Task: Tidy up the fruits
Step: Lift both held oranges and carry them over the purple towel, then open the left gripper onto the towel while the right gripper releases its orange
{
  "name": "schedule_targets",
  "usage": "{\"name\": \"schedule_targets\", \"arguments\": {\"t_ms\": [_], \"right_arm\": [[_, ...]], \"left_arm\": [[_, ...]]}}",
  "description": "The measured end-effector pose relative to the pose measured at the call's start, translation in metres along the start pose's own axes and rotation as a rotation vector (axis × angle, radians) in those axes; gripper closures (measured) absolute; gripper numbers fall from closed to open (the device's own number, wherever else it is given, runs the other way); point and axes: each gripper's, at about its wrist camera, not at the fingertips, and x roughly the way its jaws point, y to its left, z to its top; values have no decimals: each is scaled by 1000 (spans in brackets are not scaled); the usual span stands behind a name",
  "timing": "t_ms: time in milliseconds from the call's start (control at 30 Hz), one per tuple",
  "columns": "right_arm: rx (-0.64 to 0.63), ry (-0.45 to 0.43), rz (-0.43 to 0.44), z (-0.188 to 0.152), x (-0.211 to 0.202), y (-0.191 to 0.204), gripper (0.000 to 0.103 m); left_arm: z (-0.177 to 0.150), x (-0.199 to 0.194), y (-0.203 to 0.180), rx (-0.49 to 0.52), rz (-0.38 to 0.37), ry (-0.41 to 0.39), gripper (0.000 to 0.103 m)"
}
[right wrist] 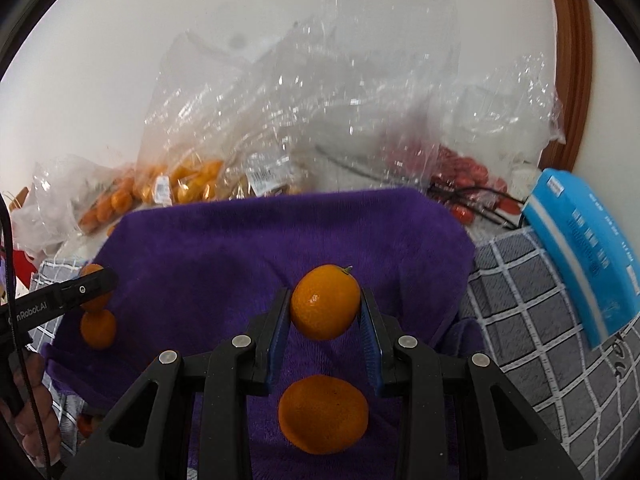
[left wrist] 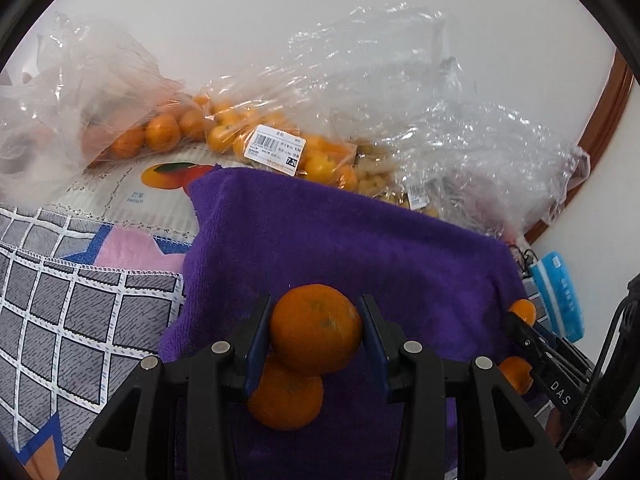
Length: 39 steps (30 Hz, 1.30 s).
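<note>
Between the fingers of the left gripper (left wrist: 316, 330) sits a dull-skinned mandarin (left wrist: 315, 329), the blue pads pressed to its two sides, so that hand is holding fruit, carried in the air over the purple towel (left wrist: 340, 236). Directly under it, on the near part of the towel, lies a second mandarin (left wrist: 285, 394) already set down; the held one overlaps it from above in the left wrist view, so the coming move, as I judge it, turns on lowering the fruit beside that one and not on top of it. The right gripper (right wrist: 325, 308) likewise clasps a smaller, glossier orange fruit (right wrist: 325, 307) with a bit of stem at its top, its fingers drawn narrow against the skin. Below it on the towel rests another mandarin (right wrist: 323, 414), nearer the camera and apart from the held fruit. Each fruit is roundish with no real long axis, so approach angle matters little. Beyond the far edge of the towel are clear plastic bags (left wrist: 256, 132) with more oranges. The right wrist view shows what the left cannot: a clear gap between held and resting fruit, the left gripper at the towel's left edge with its two mandarins stacked in line, the red fruit (right wrist: 464, 172) behind the towel's far right corner, and a blue packet (right wrist: 588, 256) to the towel's right.
</note>
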Motion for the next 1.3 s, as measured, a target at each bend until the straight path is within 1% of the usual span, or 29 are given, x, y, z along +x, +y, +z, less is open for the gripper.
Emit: {"name": "schedule_targets", "arguments": {"t_ms": [100,267,367,400,467,500,533,567,600,633,733,833,1000,1100,1167,1300], "right_arm": [[3,7,-4,-3,4,0,69],[-8,35,-5,-6,11,0,69],[-14,32,-9,-8,10,0,69],[-15,30,-10,-8,10,0,69],[-14,31,-8,-8,9,0,69],[-13,31,-9,-8,8,-1,68],[-12,28,-10,-8,7,-1,64],[-12,20,-15,-8,5,-1,60],[-13,8,-15,-7,1,-1,53],[-16,-4,-15,-7,-2,0,49],[-28,-44,-29,-5,-18,4,46],[-32,-75,-36,-3,-34,9,42],[2,-99,-18,-13,-62,14,42],[40,-117,-15,-22,-77,19,42],[38,-105,-8,-27,-84,25,42],[10,-83,-22,-40,-96,42,42]], "left_arm": [[-2,3,0,-2,-12,11,63],[-6,4,-5,25,-19,7,63],[-7,3,-9,42,-23,3,63],[-7,2,-10,45,-26,5,61],[-7,0,-12,49,-36,5,52],[-6,-4,-13,53,-37,-2,51],[-6,-7,-14,57,-36,-10,49],[-6,-11,-16,63,-35,-22,48],[-5,-16,-18,66,-36,-32,46],[-4,-21,-19,68,-41,-44,44],[-1,-38,-23,69,-59,-73,42],[-4,-54,-23,70,-57,-89,42],[-20,-78,-18,111,-17,-97,42],[-33,-91,-7,115,6,-95,42],[-41,-98,2,111,14,-88,42],[-56,-110,24,90,38,-71,42]]}}
